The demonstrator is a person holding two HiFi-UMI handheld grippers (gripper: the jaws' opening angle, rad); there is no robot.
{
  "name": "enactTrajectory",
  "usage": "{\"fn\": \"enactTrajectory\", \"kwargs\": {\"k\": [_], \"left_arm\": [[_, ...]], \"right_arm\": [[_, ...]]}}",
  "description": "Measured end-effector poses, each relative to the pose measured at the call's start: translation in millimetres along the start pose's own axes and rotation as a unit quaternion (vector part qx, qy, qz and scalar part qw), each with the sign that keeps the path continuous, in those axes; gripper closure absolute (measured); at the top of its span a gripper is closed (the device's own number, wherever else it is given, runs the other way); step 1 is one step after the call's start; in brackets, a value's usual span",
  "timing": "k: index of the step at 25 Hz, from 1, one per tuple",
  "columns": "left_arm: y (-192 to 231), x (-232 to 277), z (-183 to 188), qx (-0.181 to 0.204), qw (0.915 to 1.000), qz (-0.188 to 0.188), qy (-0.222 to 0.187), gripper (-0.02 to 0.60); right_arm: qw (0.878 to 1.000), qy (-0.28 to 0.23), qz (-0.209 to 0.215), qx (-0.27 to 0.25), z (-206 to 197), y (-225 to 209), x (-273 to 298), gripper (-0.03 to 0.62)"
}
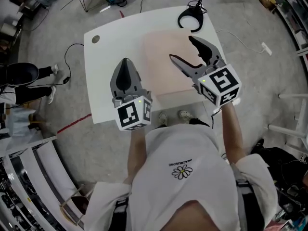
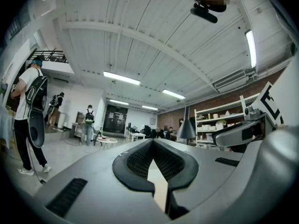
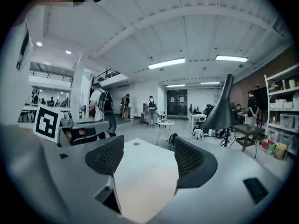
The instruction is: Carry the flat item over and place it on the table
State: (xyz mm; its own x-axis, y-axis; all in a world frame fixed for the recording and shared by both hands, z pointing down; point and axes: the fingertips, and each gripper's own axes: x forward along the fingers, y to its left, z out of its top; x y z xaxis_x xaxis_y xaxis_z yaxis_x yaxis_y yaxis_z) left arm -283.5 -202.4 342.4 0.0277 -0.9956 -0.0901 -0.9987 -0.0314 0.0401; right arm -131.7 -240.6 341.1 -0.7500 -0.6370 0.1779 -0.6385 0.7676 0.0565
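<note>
Pink mat (image 1: 166, 61) on table (image 1: 103, 71); left gripper (image 1: 125, 61) pinched; right gripper (image 1: 180, 47) spread

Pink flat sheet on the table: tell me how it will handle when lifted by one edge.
The pink sheet lies dead flat on the white table, with no visible thickness, so it is probably thin and light. Lifted by one edge it may well sag, though stiffness cannot be judged here. Getting a jaw under it looks hard.

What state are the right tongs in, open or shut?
Open: the right tongs stand wide apart, holding nothing.
</note>
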Motion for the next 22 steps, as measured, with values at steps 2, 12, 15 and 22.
{"fn": "enactTrajectory", "kwargs": {"k": [2, 12, 15, 22], "left_arm": [[-1.6, 0.9, 4.3, 0.002, 1.0, -0.001, -0.004, 0.575], [-13.5, 4.1, 16.3, 0.011, 0.9997, -0.015, -0.017, 0.575], [-15.3, 4.7, 16.6, 0.009, 0.9997, -0.012, -0.019, 0.575], [-21.6, 4.5, 18.9, 0.014, 0.9996, -0.014, -0.019, 0.575]], "right_arm": [[0.999, -0.031, -0.016, 0.019, 8.2, -2.5, -6.0, 0.242], [0.972, -0.134, -0.173, 0.086, 6.0, -34.5, -44.6, 0.52], [0.964, -0.134, -0.216, 0.081, 0.1, -42.9, -53.8, 0.577], [0.957, -0.123, -0.252, 0.07, -6.4, -50.5, -61.9, 0.582]]}}
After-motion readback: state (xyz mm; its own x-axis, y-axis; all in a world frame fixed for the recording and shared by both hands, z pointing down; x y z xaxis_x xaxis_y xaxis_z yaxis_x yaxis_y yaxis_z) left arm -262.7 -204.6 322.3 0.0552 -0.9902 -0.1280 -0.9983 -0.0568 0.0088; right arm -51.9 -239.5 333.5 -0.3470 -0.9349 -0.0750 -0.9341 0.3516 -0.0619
